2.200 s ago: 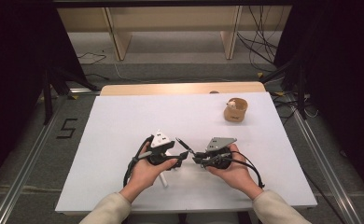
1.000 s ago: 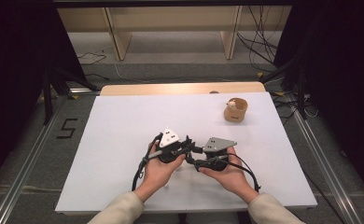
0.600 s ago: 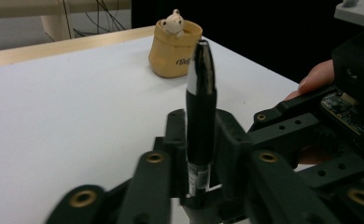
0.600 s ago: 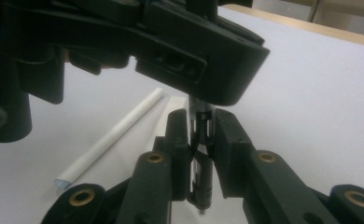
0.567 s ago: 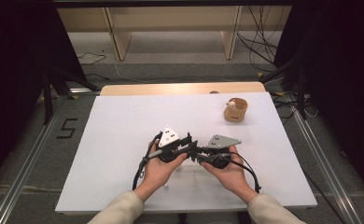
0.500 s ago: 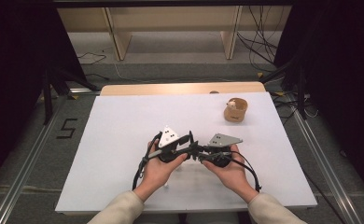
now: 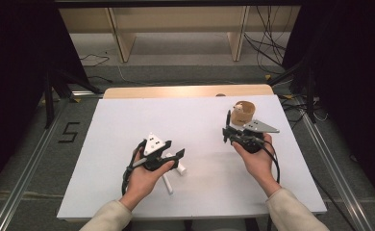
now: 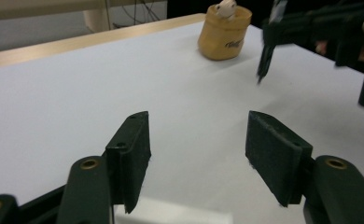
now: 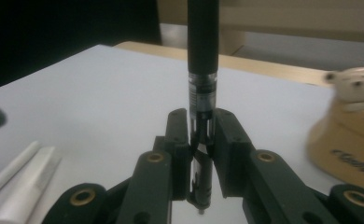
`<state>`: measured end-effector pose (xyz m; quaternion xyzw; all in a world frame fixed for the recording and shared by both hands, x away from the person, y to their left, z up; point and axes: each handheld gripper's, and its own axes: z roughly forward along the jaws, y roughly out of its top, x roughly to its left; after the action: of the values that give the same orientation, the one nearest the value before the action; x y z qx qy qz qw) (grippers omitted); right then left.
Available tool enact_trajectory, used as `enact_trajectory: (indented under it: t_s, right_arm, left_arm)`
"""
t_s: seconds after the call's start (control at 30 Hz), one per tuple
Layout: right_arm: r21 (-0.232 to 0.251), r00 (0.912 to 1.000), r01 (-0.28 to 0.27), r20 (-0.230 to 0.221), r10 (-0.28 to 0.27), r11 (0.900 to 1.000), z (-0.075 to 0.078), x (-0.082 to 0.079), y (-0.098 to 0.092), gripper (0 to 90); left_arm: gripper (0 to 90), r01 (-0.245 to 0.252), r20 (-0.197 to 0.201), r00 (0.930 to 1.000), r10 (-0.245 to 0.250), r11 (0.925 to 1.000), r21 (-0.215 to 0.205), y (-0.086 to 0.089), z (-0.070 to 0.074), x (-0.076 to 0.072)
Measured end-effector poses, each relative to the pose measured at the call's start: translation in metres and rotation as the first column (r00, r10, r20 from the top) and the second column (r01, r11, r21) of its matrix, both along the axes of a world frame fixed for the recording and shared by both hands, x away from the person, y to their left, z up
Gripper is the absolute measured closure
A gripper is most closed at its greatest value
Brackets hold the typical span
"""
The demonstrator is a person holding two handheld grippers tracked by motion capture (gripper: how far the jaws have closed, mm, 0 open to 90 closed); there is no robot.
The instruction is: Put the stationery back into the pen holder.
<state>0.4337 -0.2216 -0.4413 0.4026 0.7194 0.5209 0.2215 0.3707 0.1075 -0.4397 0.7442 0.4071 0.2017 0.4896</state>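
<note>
Hands parted | right tool (image 9: 201,140) clamps pen (image 9: 202,70), top cropped

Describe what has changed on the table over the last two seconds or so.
The two hands drew apart: the right gripper carried the black pen right, up to the tan cup; the left gripper opened, staying by the white sticks. Cup and sticks unmoved.

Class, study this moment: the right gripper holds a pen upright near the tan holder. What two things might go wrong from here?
1. The right gripper pinches the pen only near its tip, so it may pivot or slip.
2. The tan holder stands close beside the pen; a swing might knock it over.
</note>
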Motion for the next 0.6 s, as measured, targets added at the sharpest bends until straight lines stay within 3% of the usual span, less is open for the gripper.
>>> enact_trajectory:
  t_s: [0.1,0.4,0.6]
  right_arm:
    - [-0.005,0.9974,0.070,0.019,-0.069,0.998,0.005,0.009,-0.016,77.1]
    - [-0.017,0.9844,0.173,0.031,-0.173,0.985,0.011,0.027,-0.041,77.1]
    - [-0.022,0.9805,0.195,0.029,-0.194,0.981,0.011,0.032,-0.047,77.1]
  left_arm:
    - [38.5,-0.030,-0.023,0.9993,0.031,0.9992,0.028,0.014,-0.007,-0.001]
    - [38.3,-0.058,-0.048,0.9971,0.060,0.9975,0.040,0.027,-0.016,-0.002]
    - [38.2,-0.062,-0.054,0.9965,0.065,0.9967,0.053,0.031,-0.018,-0.001]
